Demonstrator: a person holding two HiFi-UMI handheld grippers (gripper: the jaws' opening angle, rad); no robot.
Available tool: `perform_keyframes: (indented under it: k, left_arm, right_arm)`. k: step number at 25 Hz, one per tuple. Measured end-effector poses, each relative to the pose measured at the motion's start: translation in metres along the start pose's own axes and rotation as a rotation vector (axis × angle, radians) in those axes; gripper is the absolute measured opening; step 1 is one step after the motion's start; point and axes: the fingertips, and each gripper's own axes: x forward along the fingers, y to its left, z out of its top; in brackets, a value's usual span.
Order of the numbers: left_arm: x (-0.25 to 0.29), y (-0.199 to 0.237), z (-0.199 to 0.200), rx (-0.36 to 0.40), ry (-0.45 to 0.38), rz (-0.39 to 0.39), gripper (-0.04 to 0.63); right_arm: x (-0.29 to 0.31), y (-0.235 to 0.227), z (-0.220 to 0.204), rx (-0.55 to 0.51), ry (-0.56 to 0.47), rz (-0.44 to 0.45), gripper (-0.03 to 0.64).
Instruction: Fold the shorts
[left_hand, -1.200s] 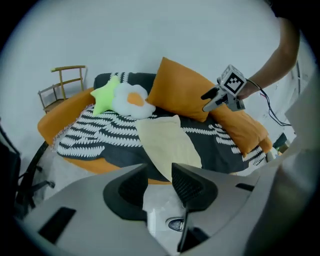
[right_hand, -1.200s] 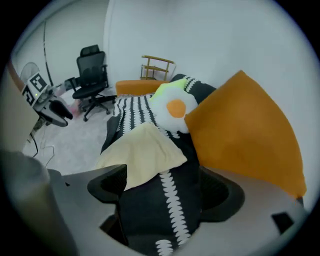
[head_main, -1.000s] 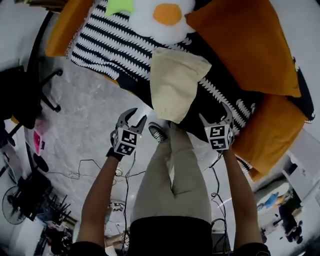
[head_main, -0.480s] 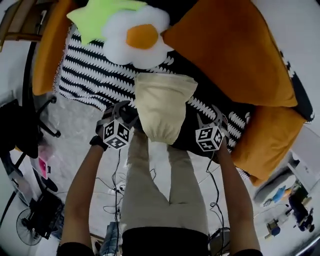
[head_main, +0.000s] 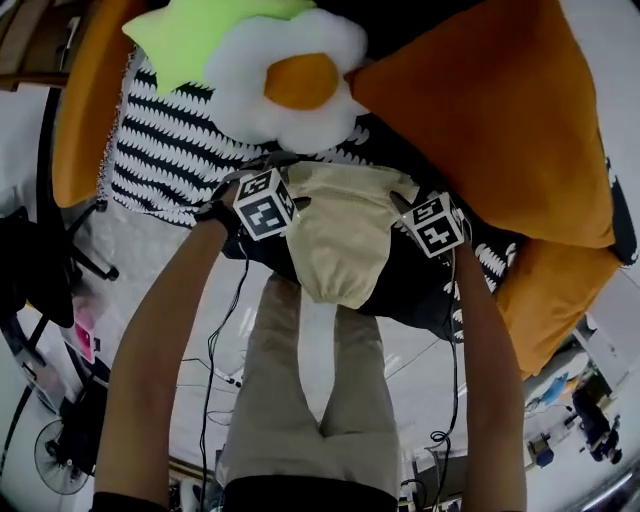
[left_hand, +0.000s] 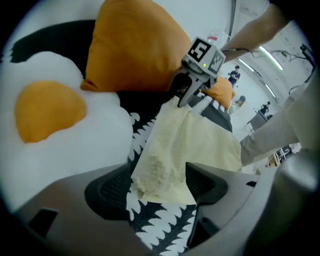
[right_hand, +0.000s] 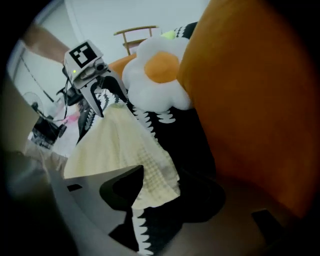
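Note:
Cream shorts (head_main: 340, 240) lie flat on the black-and-white blanket (head_main: 160, 140), one end hanging toward the couch's front edge. My left gripper (head_main: 290, 190) is at the far left corner of the shorts. In the left gripper view that corner (left_hand: 160, 170) lies between the jaws of the left gripper (left_hand: 160, 187), which have just been opening and stand apart from it. My right gripper (head_main: 408, 203) is at the far right corner. In the right gripper view its jaws have just been closing around that corner (right_hand: 155, 180), with a gap still showing in the right gripper (right_hand: 160, 192).
A white and orange egg-shaped pillow (head_main: 290, 75) and a green star pillow (head_main: 195, 30) lie just beyond the shorts. Large orange cushions (head_main: 490, 110) crowd the right side. Below the couch edge are the person's beige trouser legs (head_main: 300, 400) and cables on the floor.
Both grippers have moved forward and down from the couch's front edge to the far corners of the shorts. The left gripper has rolled, and its cube now faces differently.

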Motion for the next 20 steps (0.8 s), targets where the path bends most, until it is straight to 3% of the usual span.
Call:
perform_keyframes:
  k: [4,7,8,10,13,17,20]
  left_arm:
    - [0.027,0.012,-0.024,0.062,0.138,-0.011,0.331]
    - [0.025,0.008,-0.024,0.085,0.146,-0.023,0.195]
    - [0.023,0.004,-0.022,0.103,0.151,-0.035,0.127]
    - [0.018,-0.003,-0.016,0.145,0.154,-0.040,0.077]
    - [0.012,0.008,-0.007,0.159,0.134,-0.002,0.069]
    - [0.011,0.039,0.004,0.086,0.132,0.052,0.069]
    - [0.012,0.031,-0.002,0.084,0.168,0.029,0.126]
  right_arm:
    - [0.034,0.003,0.007,-0.178,0.072,0.006,0.278]
    - [0.036,0.015,-0.002,-0.228,0.117,0.052,0.132]
    - [0.032,0.016,-0.003,-0.251,0.126,0.046,0.099]
    - [0.022,0.011,-0.003,-0.317,0.140,-0.010,0.077]
    - [0.020,-0.007,0.005,-0.364,0.159,-0.104,0.072]
    - [0.025,-0.032,0.023,-0.286,0.161,-0.177,0.070]
    - [0.027,-0.024,0.017,-0.316,0.153,-0.195,0.101]
